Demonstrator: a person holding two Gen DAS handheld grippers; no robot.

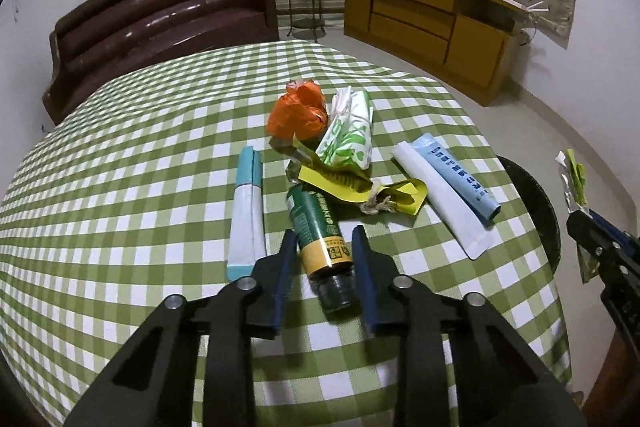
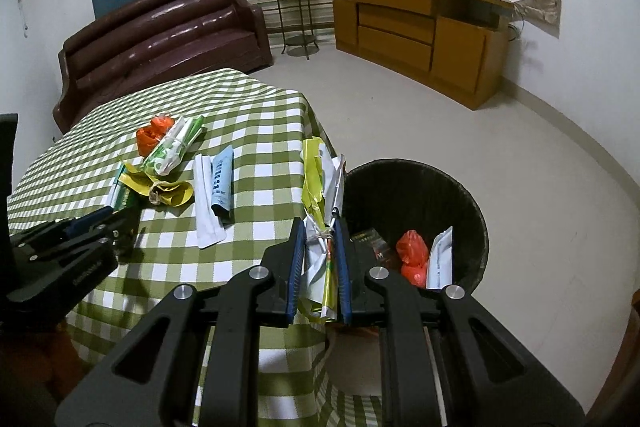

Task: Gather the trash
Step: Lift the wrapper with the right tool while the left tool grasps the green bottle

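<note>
Left gripper point(image 1: 324, 247): jaws spread, one on each side of the green bottle point(image 1: 320, 231), which lies on the desk point(image 1: 120, 167); contact unclear.
Right gripper point(image 2: 318, 239): jaws pinching a crumpled yellow-and-white wrapper point(image 2: 316, 179).
Black bin point(image 2: 472, 211): just right of the right jaws, holding an orange bag point(image 2: 412, 251).
Ahead of left jaws: orange wrapper point(image 1: 298, 111), green-printed packet point(image 1: 348, 135), blue tube point(image 1: 460, 175).

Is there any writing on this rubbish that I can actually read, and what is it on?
None reads clearly.
Green bottle: pale characters along its side and on its yellow band, too blurred.
Blue tube: a row of dark characters, too small.
Dark packet in the black bin: gold print, unreadable.
Left gripper: faint lettering, illegible.
</note>
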